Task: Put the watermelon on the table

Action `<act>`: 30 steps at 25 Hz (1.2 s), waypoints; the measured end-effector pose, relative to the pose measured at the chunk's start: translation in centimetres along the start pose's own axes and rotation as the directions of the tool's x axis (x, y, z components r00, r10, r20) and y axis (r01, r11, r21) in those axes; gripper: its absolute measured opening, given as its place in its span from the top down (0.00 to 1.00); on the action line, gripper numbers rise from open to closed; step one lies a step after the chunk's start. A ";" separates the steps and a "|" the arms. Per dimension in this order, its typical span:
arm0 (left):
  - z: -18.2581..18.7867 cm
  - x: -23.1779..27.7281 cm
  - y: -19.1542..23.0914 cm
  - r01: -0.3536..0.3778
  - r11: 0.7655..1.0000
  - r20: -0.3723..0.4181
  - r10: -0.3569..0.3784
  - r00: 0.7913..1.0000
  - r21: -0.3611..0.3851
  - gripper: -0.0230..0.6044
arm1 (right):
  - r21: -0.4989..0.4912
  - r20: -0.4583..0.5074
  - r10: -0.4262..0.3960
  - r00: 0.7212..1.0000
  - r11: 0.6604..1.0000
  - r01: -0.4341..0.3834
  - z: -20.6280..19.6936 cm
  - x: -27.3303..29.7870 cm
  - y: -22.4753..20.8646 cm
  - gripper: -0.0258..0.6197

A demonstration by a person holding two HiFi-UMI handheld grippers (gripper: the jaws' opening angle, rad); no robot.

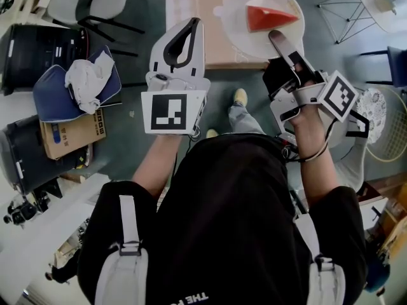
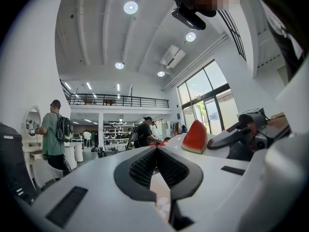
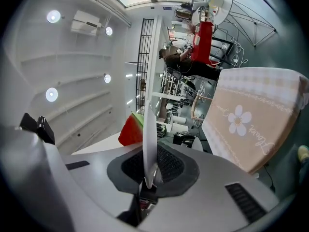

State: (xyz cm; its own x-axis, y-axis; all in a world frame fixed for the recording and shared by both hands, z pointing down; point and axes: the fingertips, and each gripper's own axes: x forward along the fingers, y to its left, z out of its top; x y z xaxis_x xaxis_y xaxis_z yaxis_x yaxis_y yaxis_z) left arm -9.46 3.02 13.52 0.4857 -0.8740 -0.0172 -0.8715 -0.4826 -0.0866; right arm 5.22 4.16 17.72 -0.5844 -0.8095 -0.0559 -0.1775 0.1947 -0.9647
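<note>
A red watermelon slice (image 1: 267, 16) lies on a white plate (image 1: 232, 24). My right gripper (image 1: 275, 37) is shut on the plate's near rim and holds it level over the near edge of the table with the tan cloth (image 1: 216, 43). The right gripper view shows the rim (image 3: 149, 105) edge-on between the jaws of the right gripper (image 3: 149, 151), with the slice (image 3: 130, 129) to its left and the flower-print cloth (image 3: 251, 115) to its right. My left gripper (image 1: 194, 23) hovers beside the plate, shut on nothing. From the left gripper (image 2: 155, 149), the slice (image 2: 195, 137) shows at the right.
A blue cushion with a white cloth (image 1: 76, 84), a cardboard box (image 1: 70, 132) and black cases (image 1: 35, 56) lie on the floor at the left. A white chair (image 1: 95, 2) stands at the back left. A wire-frame stand (image 1: 346, 5) is at the back right. People (image 2: 53, 129) stand far off.
</note>
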 end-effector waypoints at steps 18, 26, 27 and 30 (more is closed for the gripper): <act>-1.8 9.9 1.9 -0.034 0.999 -0.063 0.034 0.997 0.000 0.95 | 0.024 -0.071 -0.004 0.997 1.000 0.006 7.1 6.2 -3.6 0.91; -2.9 13.0 2.7 -0.057 0.998 -0.082 0.056 0.995 -0.007 0.95 | 0.050 -0.103 0.004 0.995 0.999 0.001 8.8 8.7 -5.5 0.91; -2.9 13.2 2.8 -0.061 0.998 -0.085 0.060 0.995 -0.007 0.95 | 0.053 -0.107 0.007 0.994 0.999 -0.001 9.0 9.0 -5.6 0.91; -3.0 13.8 3.2 -0.071 0.997 -0.090 0.070 0.994 -0.005 0.95 | 0.062 -0.115 0.011 0.993 0.998 -0.003 9.4 9.7 -5.9 0.91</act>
State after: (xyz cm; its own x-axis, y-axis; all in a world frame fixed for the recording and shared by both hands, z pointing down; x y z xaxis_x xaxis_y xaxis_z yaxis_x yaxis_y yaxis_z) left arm -5.70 -10.77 15.99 0.4154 -0.9072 0.0661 -0.9041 -0.4198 -0.0800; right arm 8.08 -10.03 20.48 -0.6734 -0.7384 -0.0362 -0.1257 0.1625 -0.9787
